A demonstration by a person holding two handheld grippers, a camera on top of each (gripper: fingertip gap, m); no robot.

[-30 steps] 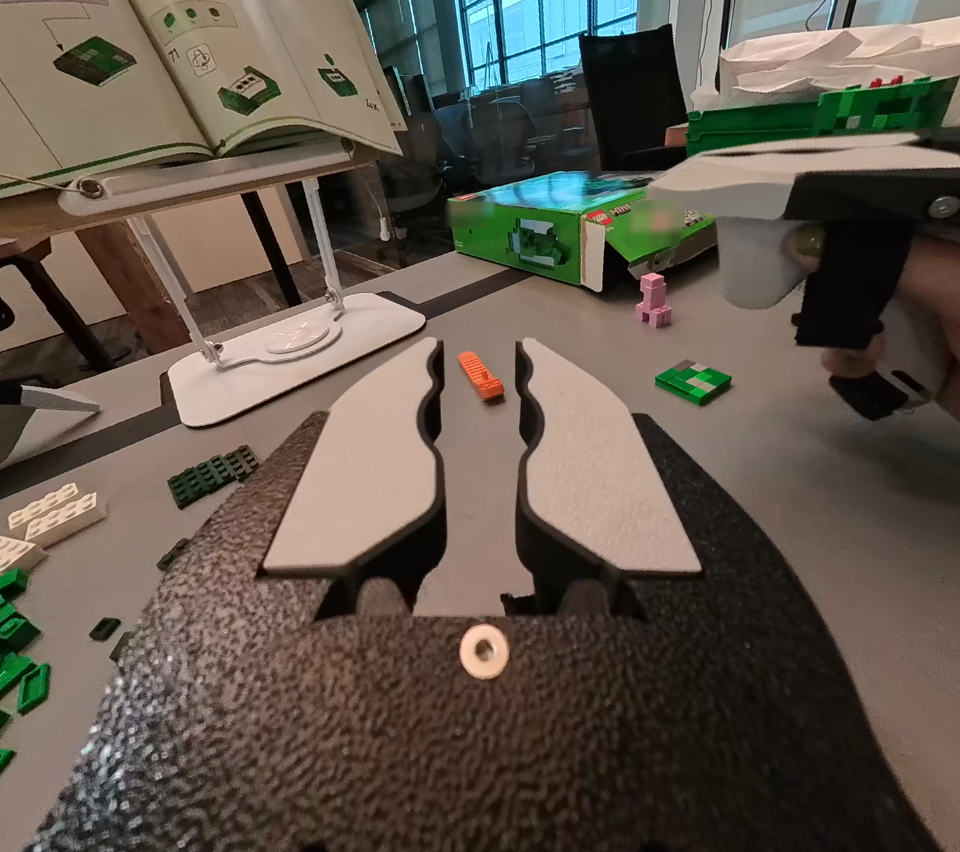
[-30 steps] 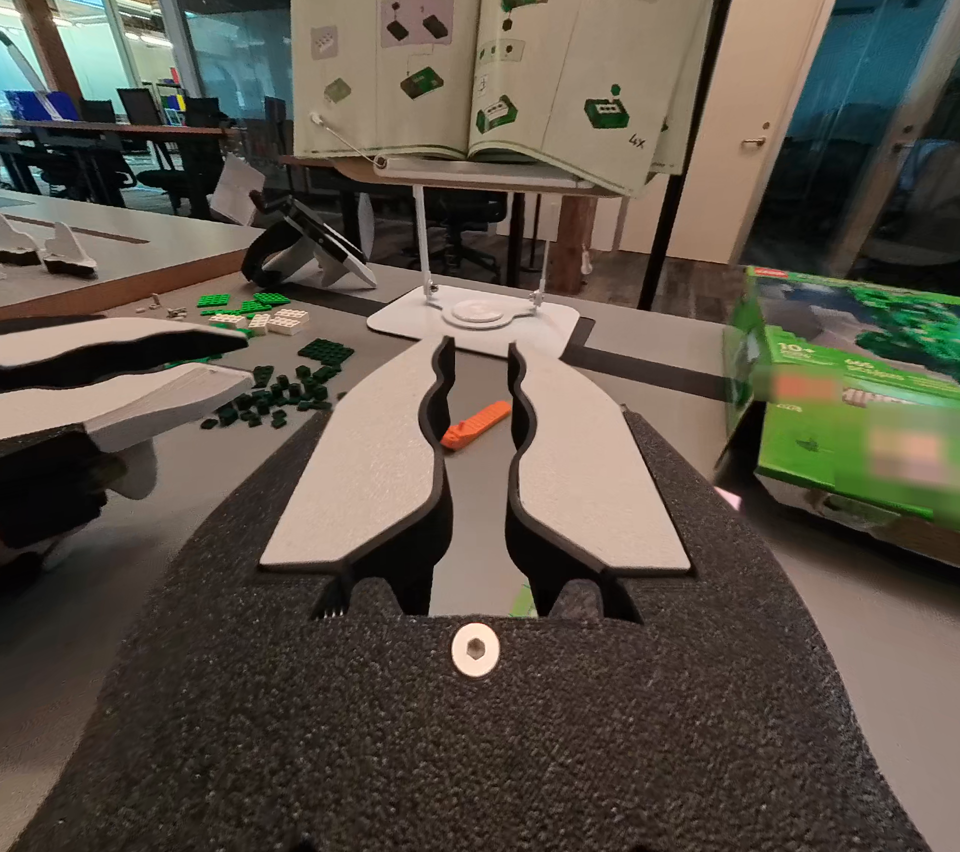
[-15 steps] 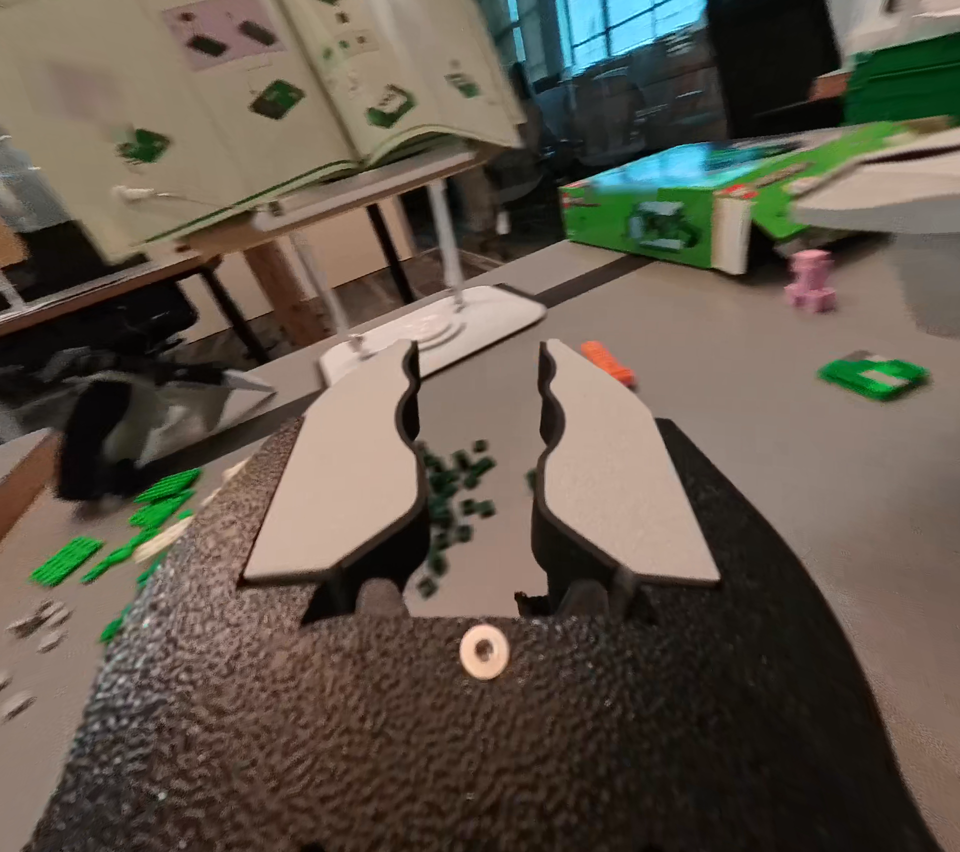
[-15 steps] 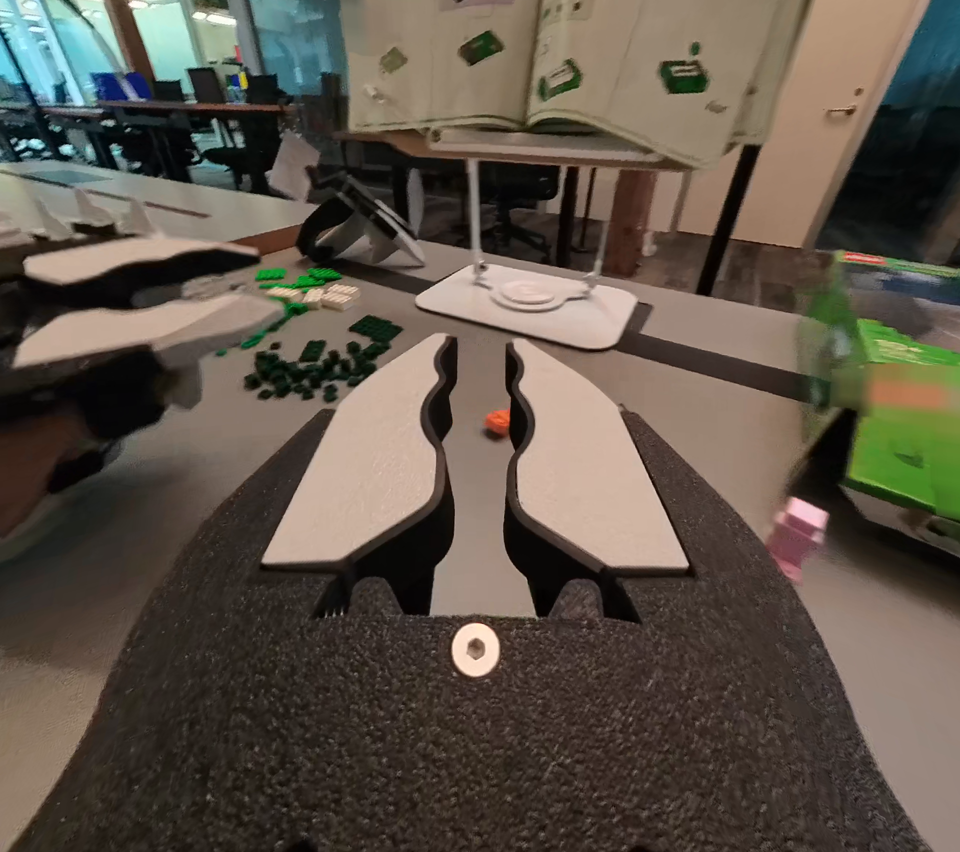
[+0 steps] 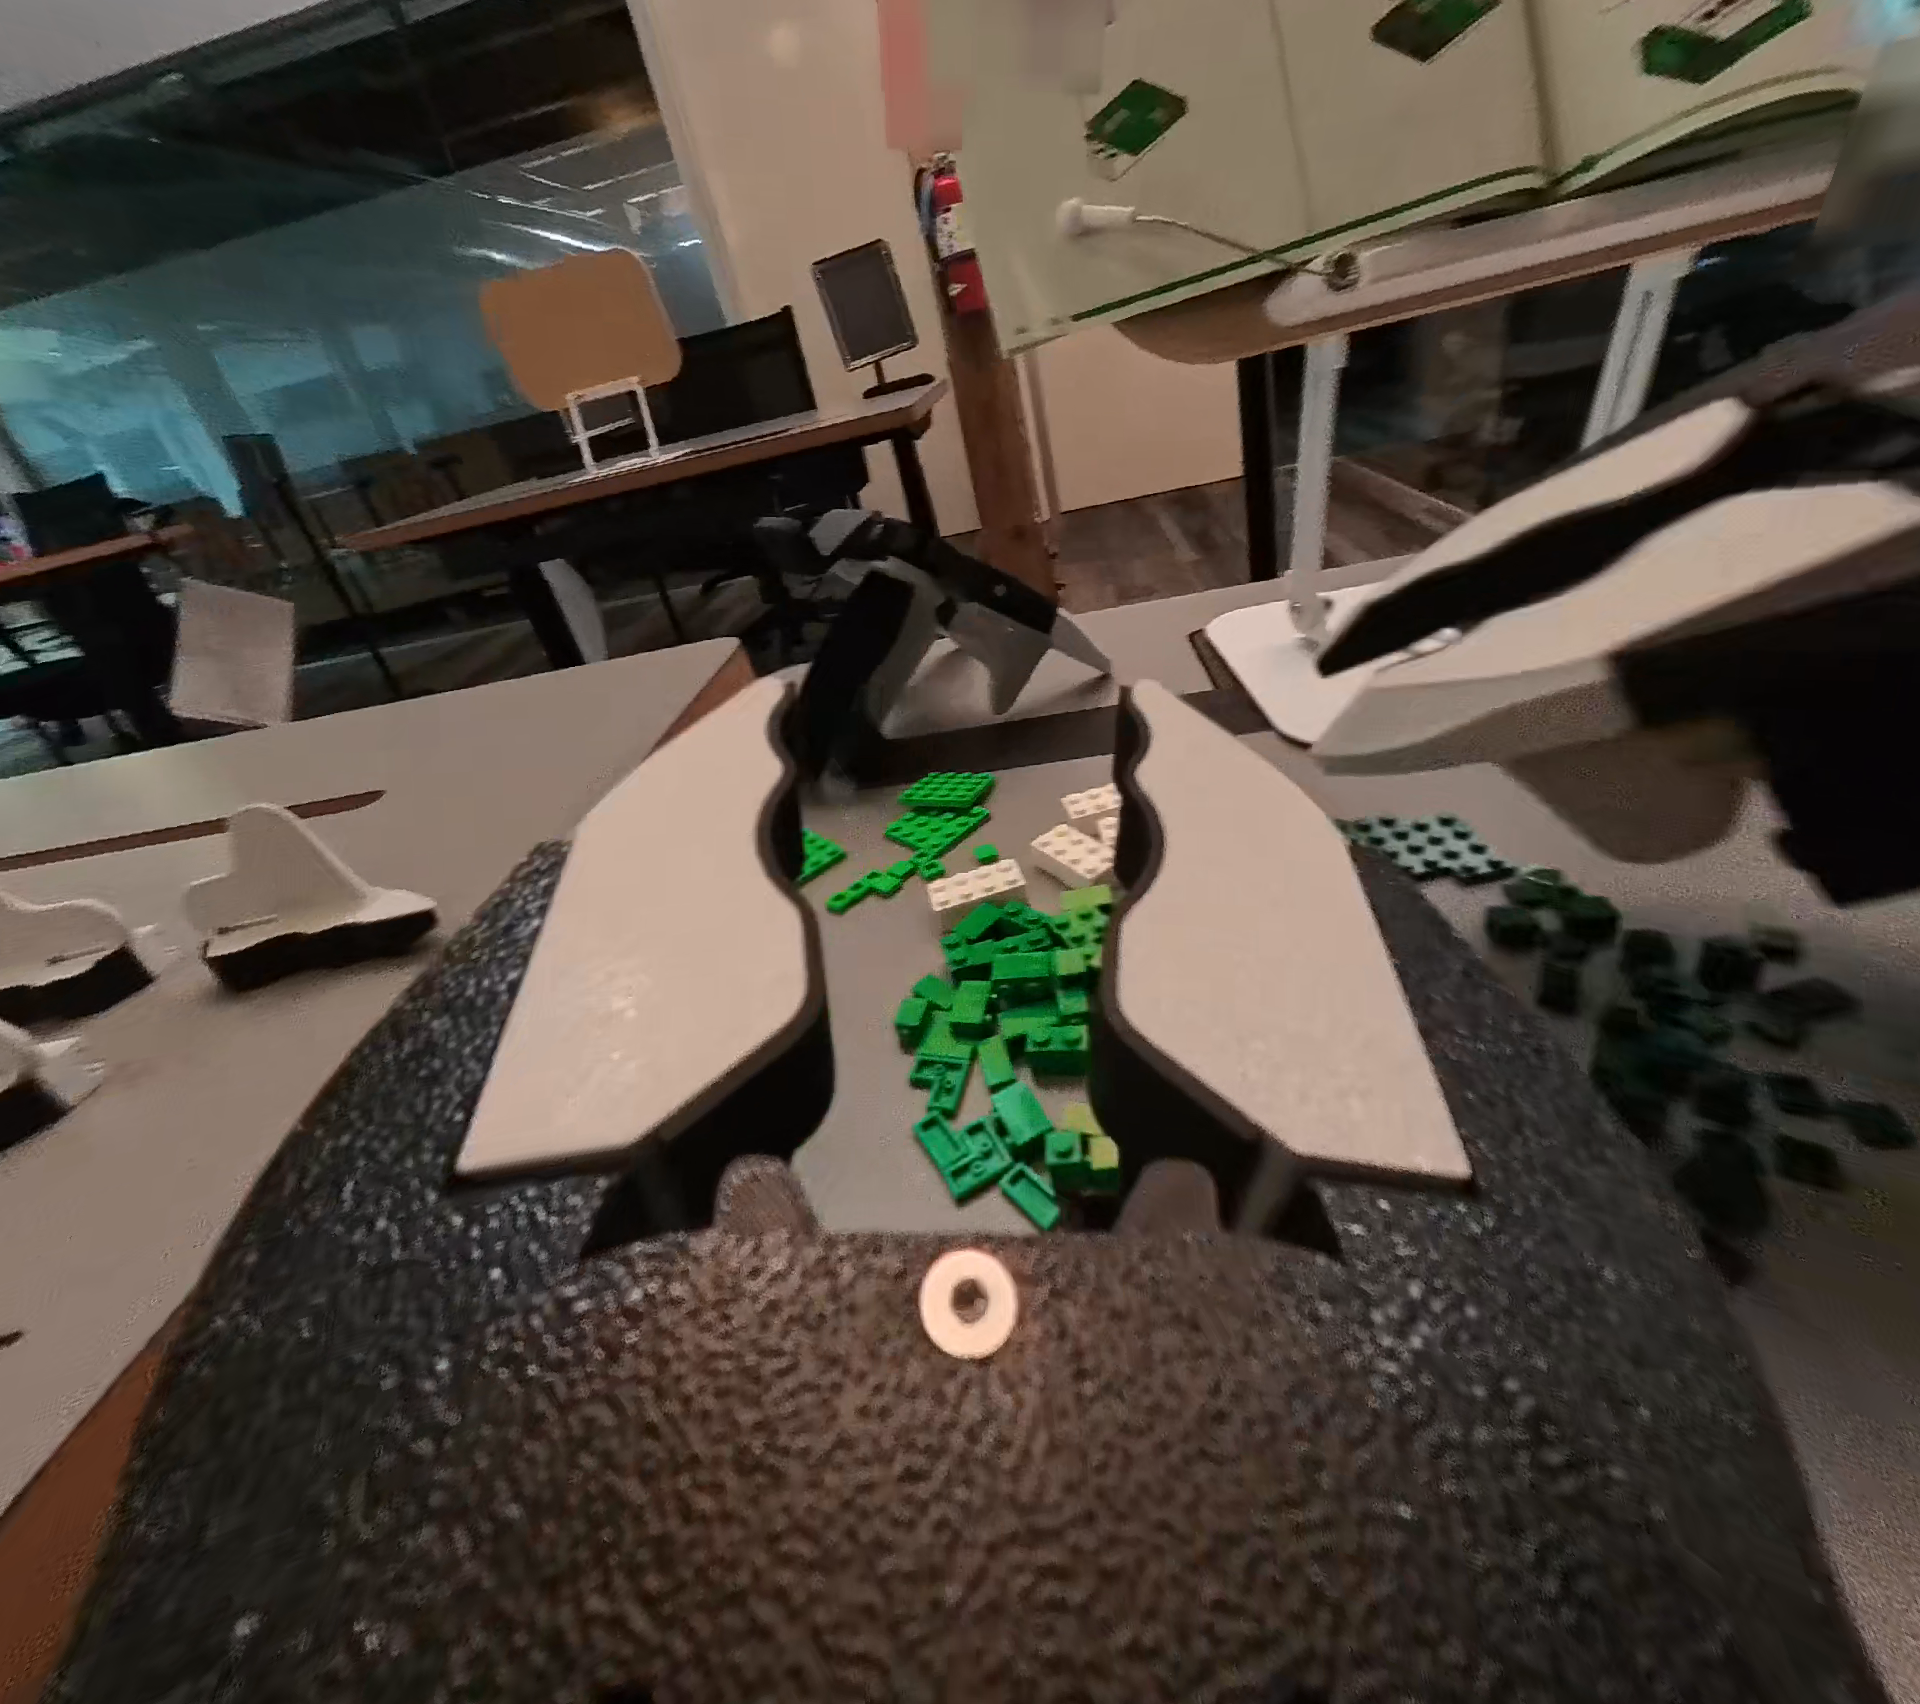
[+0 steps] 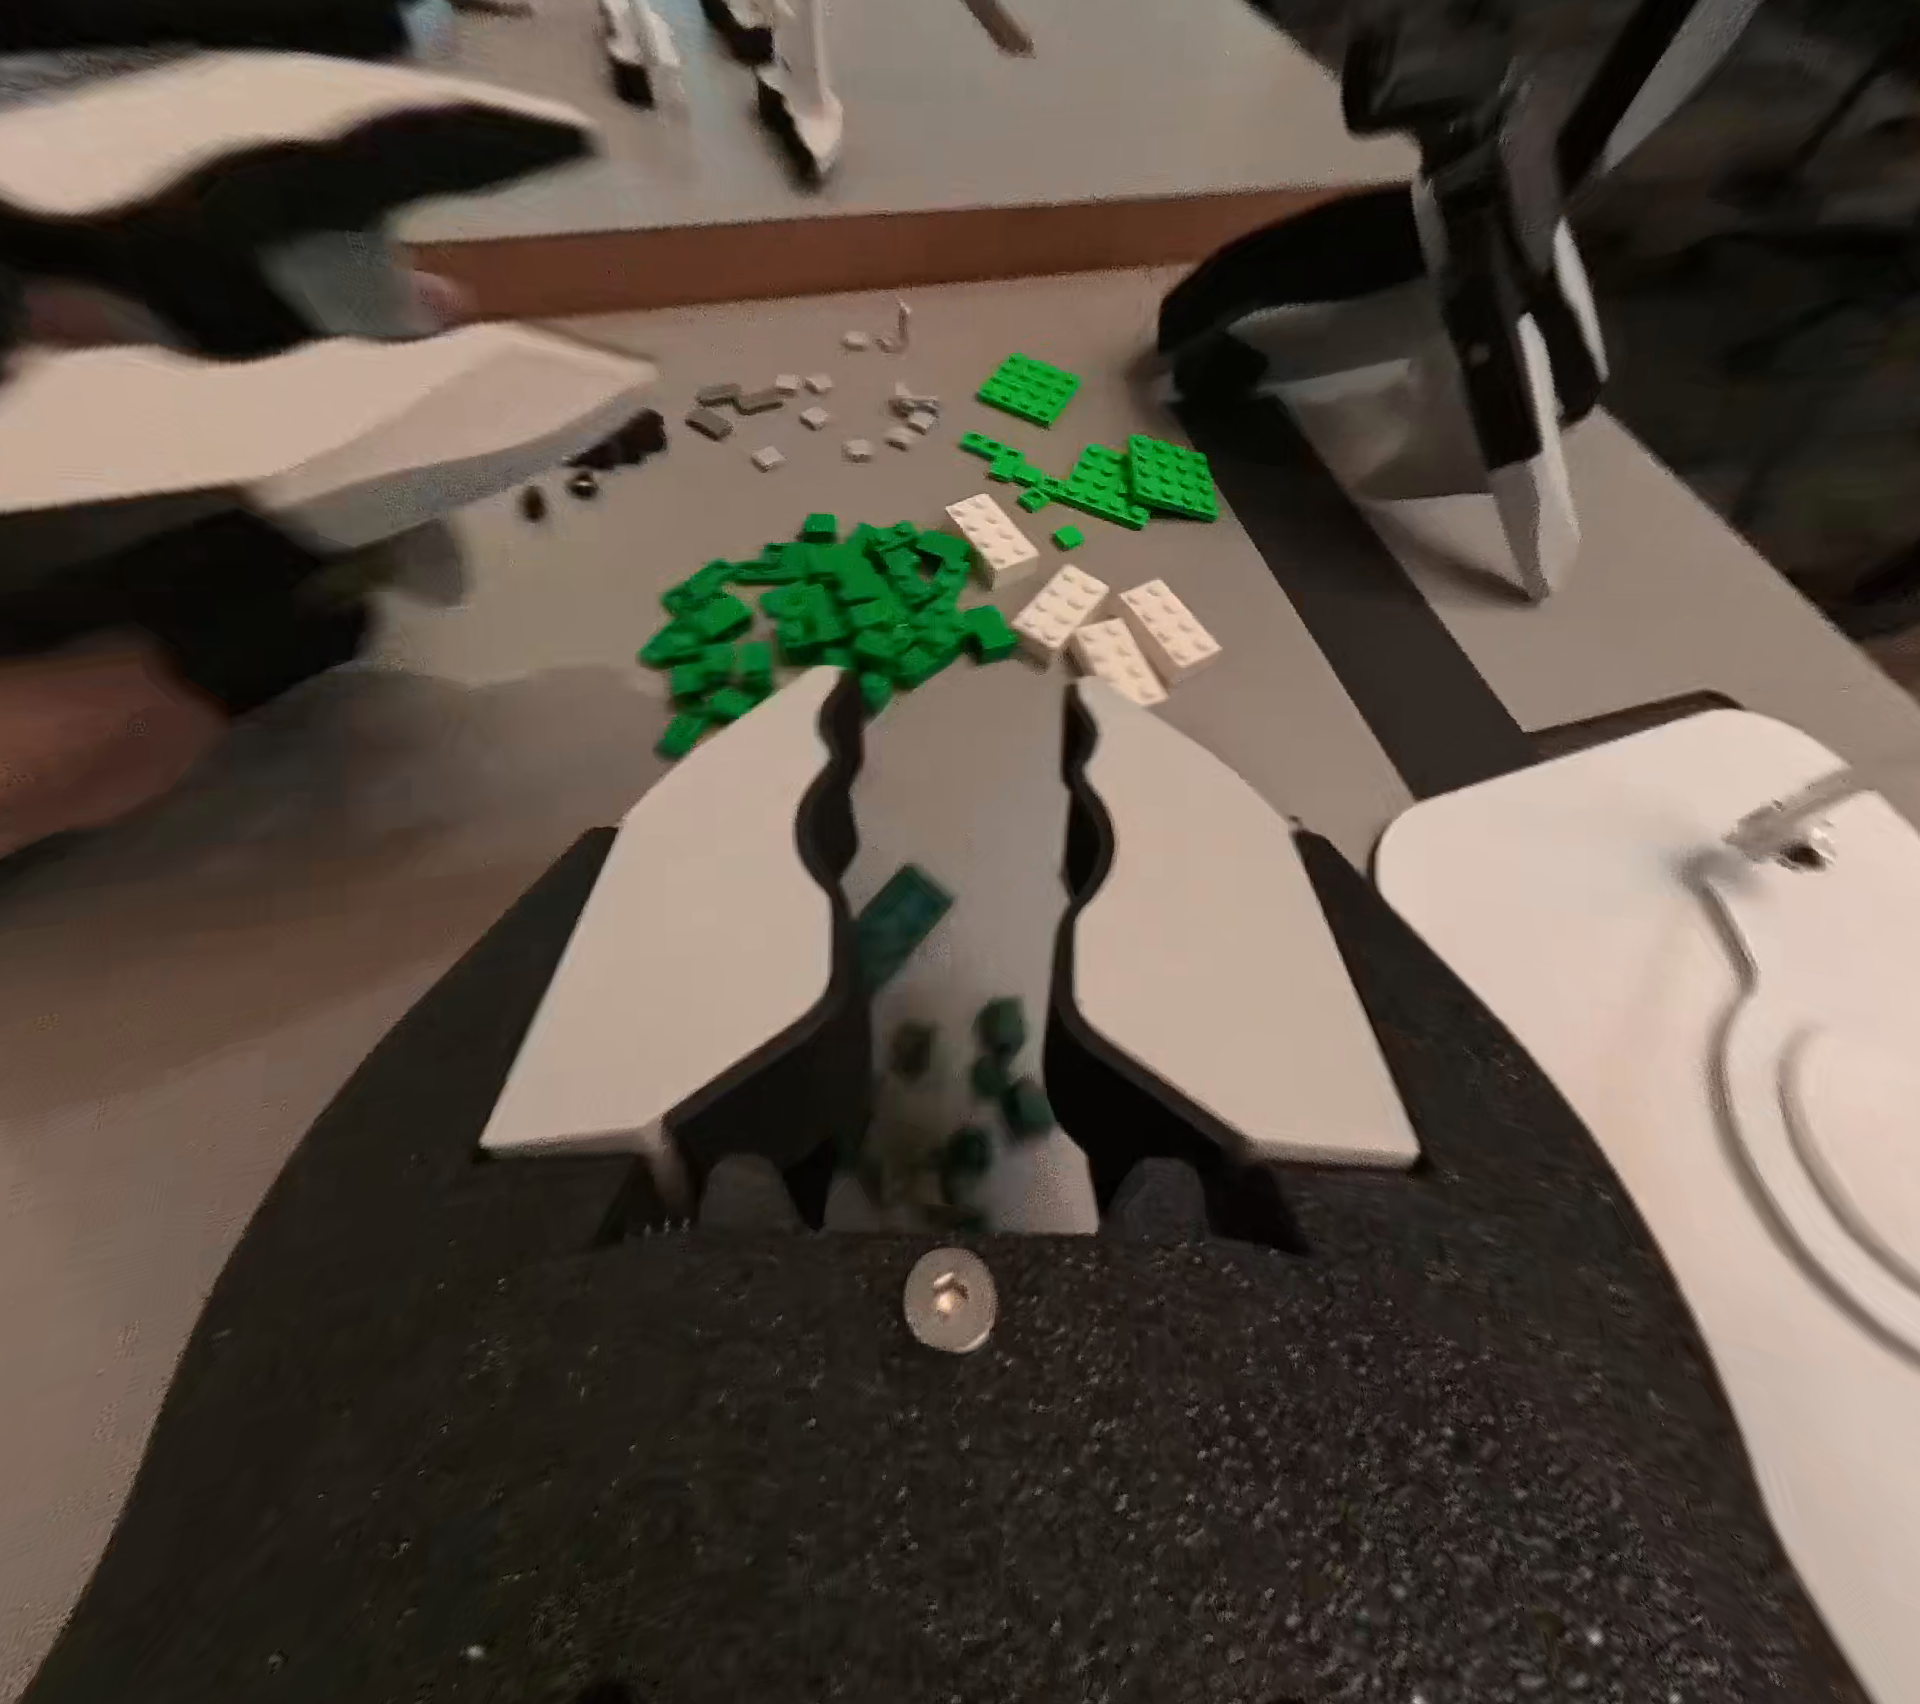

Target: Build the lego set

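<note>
Evidently this was the part-picking step: both grippers hung over the sorted loose pieces on the desk [image 5: 312, 823], neither carrying anything. The left gripper [image 5: 961, 781] had its jaws set moderately wide and empty, and between them lay the heap of small bright green pieces [image 5: 1008, 1020], with the white bricks [image 5: 1070, 844] and the bright green plates [image 5: 940, 807] a little farther on. The right gripper [image 6: 956, 709] was likewise parted and empty, with blurred dark green pieces [image 6: 987, 1083] on the desk below its fingers and the bright green heap just beyond its tips; a spare gripper [image 6: 1455, 366] rested at the far side of the pieces and small grey bits [image 6: 821, 407] were scattered behind the heap. The open instruction booklet [image 5: 1455, 44] stood on its white stand [image 6: 1662, 1031] to the right, too smeared by motion to tell which piece it showed. No assembled part of the set appeared in either view. The next move, I judged, called for settling on 1 piece, lowering one gripper so its tips straddled that piece alone, and closing gently; in so crowded a heap, neighbours could easily be nudged or pinched along with it.
</note>
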